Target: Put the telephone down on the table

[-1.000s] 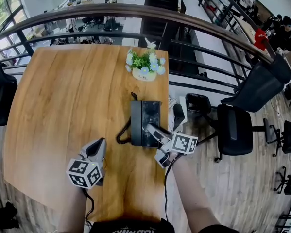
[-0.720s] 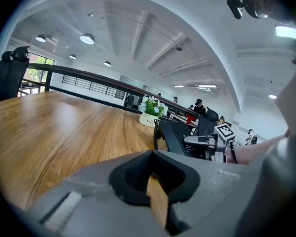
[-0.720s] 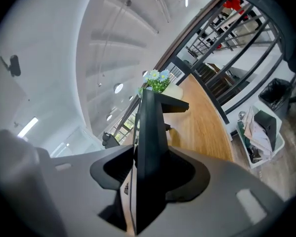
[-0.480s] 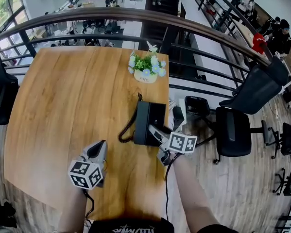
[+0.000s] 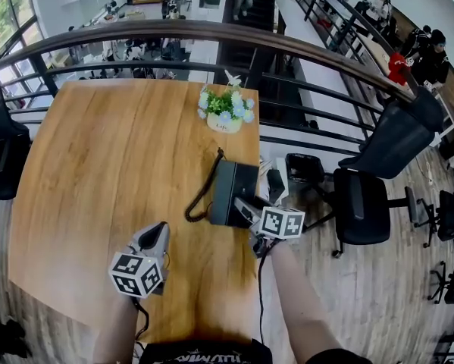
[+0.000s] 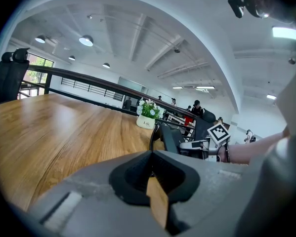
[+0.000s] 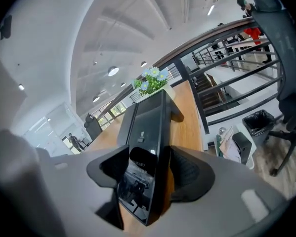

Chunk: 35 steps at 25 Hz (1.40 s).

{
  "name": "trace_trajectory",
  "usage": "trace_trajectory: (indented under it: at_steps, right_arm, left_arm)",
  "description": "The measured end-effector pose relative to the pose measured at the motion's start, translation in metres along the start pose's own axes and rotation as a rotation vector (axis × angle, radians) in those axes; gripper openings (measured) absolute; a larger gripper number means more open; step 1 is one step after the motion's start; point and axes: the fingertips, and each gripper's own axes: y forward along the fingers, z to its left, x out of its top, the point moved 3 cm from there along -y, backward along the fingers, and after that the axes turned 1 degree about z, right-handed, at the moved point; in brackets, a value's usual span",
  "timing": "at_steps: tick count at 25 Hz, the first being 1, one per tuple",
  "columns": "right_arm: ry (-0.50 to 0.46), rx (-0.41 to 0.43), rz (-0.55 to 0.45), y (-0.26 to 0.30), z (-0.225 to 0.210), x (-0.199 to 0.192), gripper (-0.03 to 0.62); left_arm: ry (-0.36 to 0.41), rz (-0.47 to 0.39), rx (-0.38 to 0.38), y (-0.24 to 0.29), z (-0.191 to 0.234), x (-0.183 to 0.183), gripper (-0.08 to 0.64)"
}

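Note:
A black desk telephone point(image 5: 230, 190) sits on the wooden table point(image 5: 105, 165) near its right edge, its coiled cord point(image 5: 199, 196) looping off to the left. My right gripper point(image 5: 242, 206) is at the phone's near end. In the right gripper view the telephone point(image 7: 148, 122) lies between the jaws of the right gripper point(image 7: 148, 177), which are opening; a strip of wood shows beside one pad. My left gripper point(image 5: 155, 238) hovers over bare table to the left, shut and empty. The left gripper view shows its tips point(image 6: 151, 154) together and the telephone point(image 6: 169, 138) far ahead.
A white pot of flowers point(image 5: 225, 111) stands at the table's far right, behind the phone. A dark railing point(image 5: 287, 59) curves past the far and right sides. Black office chairs point(image 5: 363, 203) and a bin point(image 5: 299, 169) stand on the floor to the right.
My right gripper has rolled and dipped slightly at the telephone's near end. The left gripper has hardly shifted.

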Motion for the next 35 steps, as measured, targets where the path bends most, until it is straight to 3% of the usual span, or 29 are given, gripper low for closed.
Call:
trace_trajectory:
  at_steps: [7, 14, 28, 35]
  right_arm:
    - [-0.003, -0.041, -0.013, -0.029, 0.005, -0.006, 0.244]
    - [-0.03, -0.086, -0.093, -0.067, 0.023, -0.008, 0.225]
    - [-0.127, -0.135, -0.212, -0.115, 0.119, -0.041, 0.17]
    - [-0.198, -0.205, -0.229, -0.113, 0.174, -0.081, 0.147]
  left_arm:
    - [0.007, -0.021, 0.003, -0.027, -0.002, 0.005, 0.002]
    - [0.011, -0.065, 0.002, -0.067, 0.002, -0.003, 0.003]
    - [0.011, -0.084, -0.07, -0.151, 0.024, -0.032, 0.002]
    - [0.019, -0.017, -0.167, -0.167, 0.045, -0.056, 0.002]
